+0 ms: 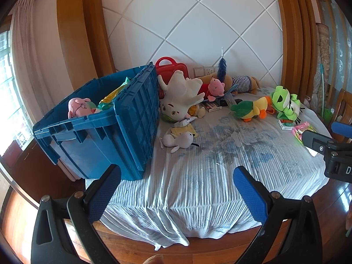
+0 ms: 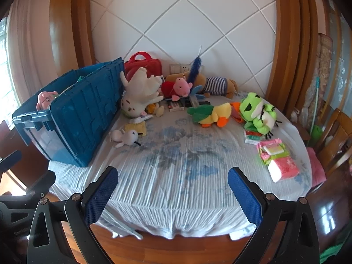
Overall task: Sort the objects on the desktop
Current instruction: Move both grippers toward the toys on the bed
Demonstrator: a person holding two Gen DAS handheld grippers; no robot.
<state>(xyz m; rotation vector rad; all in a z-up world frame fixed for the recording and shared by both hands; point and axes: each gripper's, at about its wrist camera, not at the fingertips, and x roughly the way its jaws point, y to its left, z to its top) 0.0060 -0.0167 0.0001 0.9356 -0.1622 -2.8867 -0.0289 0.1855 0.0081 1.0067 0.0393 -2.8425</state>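
A blue crate (image 1: 105, 127) (image 2: 74, 118) stands at the table's left, with a pink plush (image 1: 78, 106) and a yellow-green bag inside. Scattered on the cloth are a small grey plush (image 1: 179, 140) (image 2: 126, 137), a big white plush (image 1: 180, 94) (image 2: 139, 93), a pink pig (image 1: 214, 88) (image 2: 180, 87), a duck plush (image 1: 250, 109) (image 2: 211, 113) and a green frog (image 1: 286, 102) (image 2: 258, 112). My left gripper (image 1: 176, 189) hangs open over the near table edge, holding nothing. My right gripper (image 2: 172, 191) is open too, likewise over the near edge.
Tissue packs (image 2: 278, 158) lie at the table's right. A red case (image 1: 172, 69) and a striped plush dog (image 2: 216, 83) sit against the back wall. Wooden chairs (image 2: 334, 140) stand to the right. The pleated cloth (image 2: 176, 160) is bare in the middle.
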